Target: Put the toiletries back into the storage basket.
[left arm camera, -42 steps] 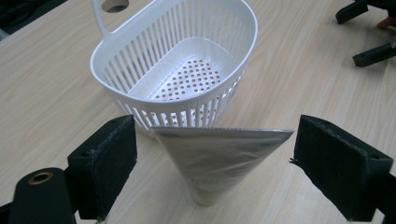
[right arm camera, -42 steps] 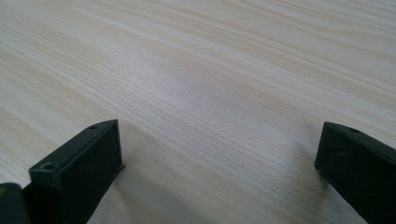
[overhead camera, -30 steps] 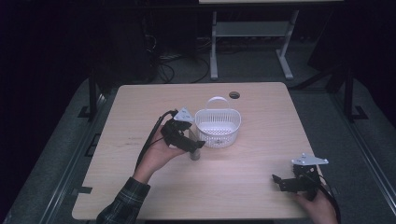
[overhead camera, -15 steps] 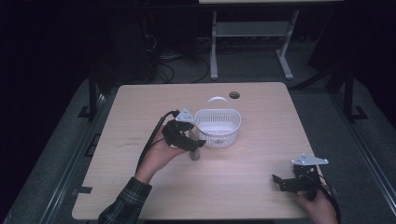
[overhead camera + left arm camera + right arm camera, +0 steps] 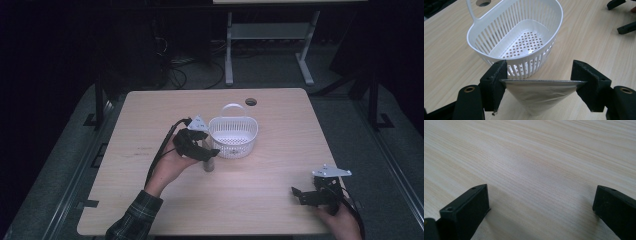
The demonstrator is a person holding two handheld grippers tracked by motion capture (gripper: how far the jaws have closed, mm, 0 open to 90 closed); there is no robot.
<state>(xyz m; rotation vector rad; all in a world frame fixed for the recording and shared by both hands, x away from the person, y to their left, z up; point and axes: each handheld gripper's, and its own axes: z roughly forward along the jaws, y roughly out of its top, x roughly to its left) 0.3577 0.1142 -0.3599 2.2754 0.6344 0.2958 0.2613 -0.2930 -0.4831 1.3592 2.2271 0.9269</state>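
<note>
A white slotted plastic basket with a loop handle stands at the table's middle, and nothing lies in it. My left gripper is just left of and nearer than the basket, shut on a silvery foil pouch by its top edge; the pouch hangs down between the jaws toward the table. My right gripper rests low over the table's near right corner, open, with only bare wood between its jaws.
The light wooden table has a round cable hole at its far side behind the basket. Dark floor, cables and a white desk frame lie beyond the far edge.
</note>
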